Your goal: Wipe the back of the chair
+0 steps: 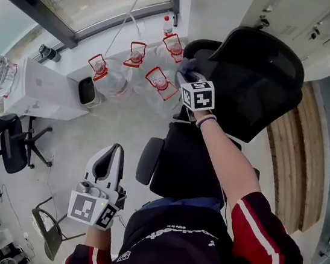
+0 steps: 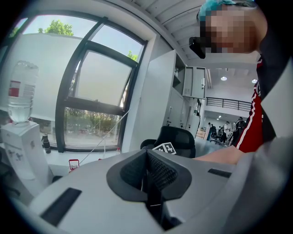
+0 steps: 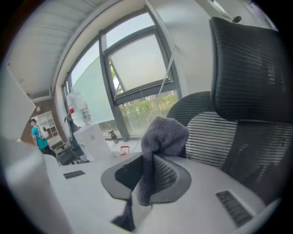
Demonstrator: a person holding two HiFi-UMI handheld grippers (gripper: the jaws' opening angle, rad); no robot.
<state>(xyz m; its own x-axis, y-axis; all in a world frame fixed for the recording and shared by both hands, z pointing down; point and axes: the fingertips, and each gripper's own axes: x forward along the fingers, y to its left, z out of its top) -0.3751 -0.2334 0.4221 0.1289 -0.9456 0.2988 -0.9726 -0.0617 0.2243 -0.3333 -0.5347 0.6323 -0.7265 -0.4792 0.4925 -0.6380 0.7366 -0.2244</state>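
Right tongs (image 3: 147, 176) clamp a grey microfibre cloth (image 3: 162, 135) beside the black mesh chair back (image 3: 219, 137); left tongs (image 2: 147, 172) pressed together, empty.

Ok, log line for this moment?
right hand-held gripper: shut on grey cloth, beside chair back | left hand-held gripper: shut, empty

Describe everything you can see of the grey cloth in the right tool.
The grey cloth looks like soft, fuzzy microfibre. It is clamped between the jaws of the right tool, bunching into a rounded lump above them, with a strip hanging down between. It sits close to the chair's black mesh back; whether it touches the mesh cannot be told.
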